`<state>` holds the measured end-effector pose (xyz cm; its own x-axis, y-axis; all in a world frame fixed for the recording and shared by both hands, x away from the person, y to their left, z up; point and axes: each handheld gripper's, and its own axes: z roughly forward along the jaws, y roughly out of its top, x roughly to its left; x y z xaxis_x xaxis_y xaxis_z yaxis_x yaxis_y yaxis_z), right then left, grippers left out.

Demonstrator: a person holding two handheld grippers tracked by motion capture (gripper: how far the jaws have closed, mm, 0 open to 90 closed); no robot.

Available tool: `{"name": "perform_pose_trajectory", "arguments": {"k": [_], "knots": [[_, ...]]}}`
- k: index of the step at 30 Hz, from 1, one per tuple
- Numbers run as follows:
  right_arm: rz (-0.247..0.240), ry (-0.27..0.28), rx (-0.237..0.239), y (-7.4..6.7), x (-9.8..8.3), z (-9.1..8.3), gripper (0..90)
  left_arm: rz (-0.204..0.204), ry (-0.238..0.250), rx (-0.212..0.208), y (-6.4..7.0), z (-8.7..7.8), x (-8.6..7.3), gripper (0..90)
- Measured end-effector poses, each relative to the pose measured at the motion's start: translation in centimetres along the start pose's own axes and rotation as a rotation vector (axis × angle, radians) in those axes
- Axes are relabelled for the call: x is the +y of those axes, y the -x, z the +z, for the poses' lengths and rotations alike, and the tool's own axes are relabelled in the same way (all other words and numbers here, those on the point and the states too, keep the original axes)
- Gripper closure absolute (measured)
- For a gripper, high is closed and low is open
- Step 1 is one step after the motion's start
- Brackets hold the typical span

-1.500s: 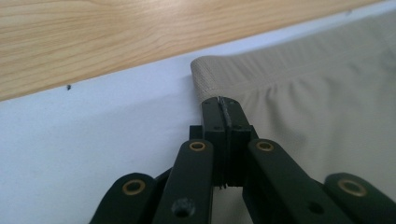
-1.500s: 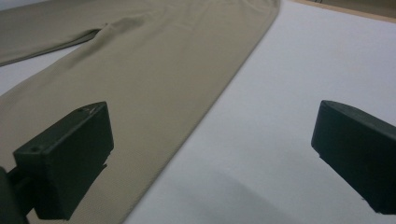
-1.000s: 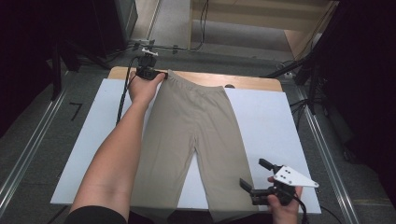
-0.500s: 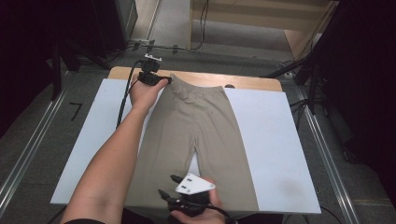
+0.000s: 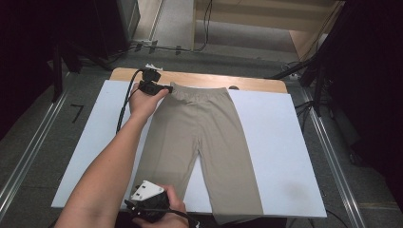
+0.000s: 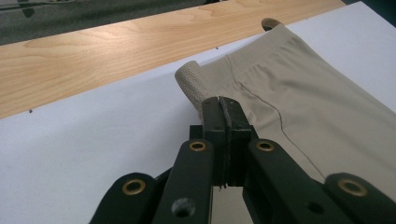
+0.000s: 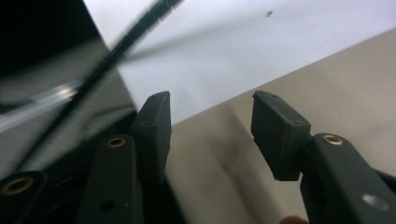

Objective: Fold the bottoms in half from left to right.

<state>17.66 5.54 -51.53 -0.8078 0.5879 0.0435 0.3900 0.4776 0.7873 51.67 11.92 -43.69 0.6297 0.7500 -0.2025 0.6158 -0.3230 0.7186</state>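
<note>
Beige shorts (image 5: 204, 137) — lengthwise, waistband far, legs toward person

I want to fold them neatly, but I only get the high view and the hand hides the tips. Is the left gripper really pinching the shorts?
Observer: Yes. The left gripper view shows the left gripper shut on the waistband corner of the shorts; that corner curls up past the tips.
Operator: And the right one?
Observer: The right gripper has just been closing, but its jaws stand apart. The leg's edge shows in the gap, not pinched.
Operator: What's beside that edge?
Observer: The white board, with a blurred cable across it.
</note>
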Motion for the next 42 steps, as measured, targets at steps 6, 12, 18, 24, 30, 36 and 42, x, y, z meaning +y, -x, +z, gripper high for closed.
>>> {"name": "perform_pose_trajectory", "arguments": {"k": [6, 12, 18, 24, 30, 36, 42], "knots": [[0.017, -0.026, -0.071, -0.5, -0.5, 0.1, 69.3, 0.02, -0.015, -0.011, -0.4, 0.0, -0.2, 90.0], [0.138, -0.027, 0.051, 1.4, -0.8, -0.2, 88.4, 0.014, -0.011, -0.007, -0.5, -0.2, -0.2, 90.0], [0.041, 0.004, 0.067, 1.5, -0.6, -2.8, 88.6, 0.017, -0.001, -0.007, -0.5, -0.4, -0.2, 90.0], [0.003, -0.004, -0.026, 2.7, -2.4, -6.9, 88.6, 0.009, 0.016, 0.002, -0.7, -1.0, -0.1, 90.0], [0.11, -0.06, -0.068, 4.9, -4.4, -7.1, 87.7, -0.015, 0.016, 0.0, -1.1, -0.8, -0.5, 90.0], [0.143, -0.06, -0.11, 4.4, -4.2, -5.6, 58.1, 0.003, 0.013, -0.005, -0.7, -0.5, -0.6, 90.0], [0.19, -0.08, -0.228, 3.9, -2.9, -4.2, 26.9, -0.02, 0.022, -0.01, -1.1, -0.4, -0.7, 90.0]]}}
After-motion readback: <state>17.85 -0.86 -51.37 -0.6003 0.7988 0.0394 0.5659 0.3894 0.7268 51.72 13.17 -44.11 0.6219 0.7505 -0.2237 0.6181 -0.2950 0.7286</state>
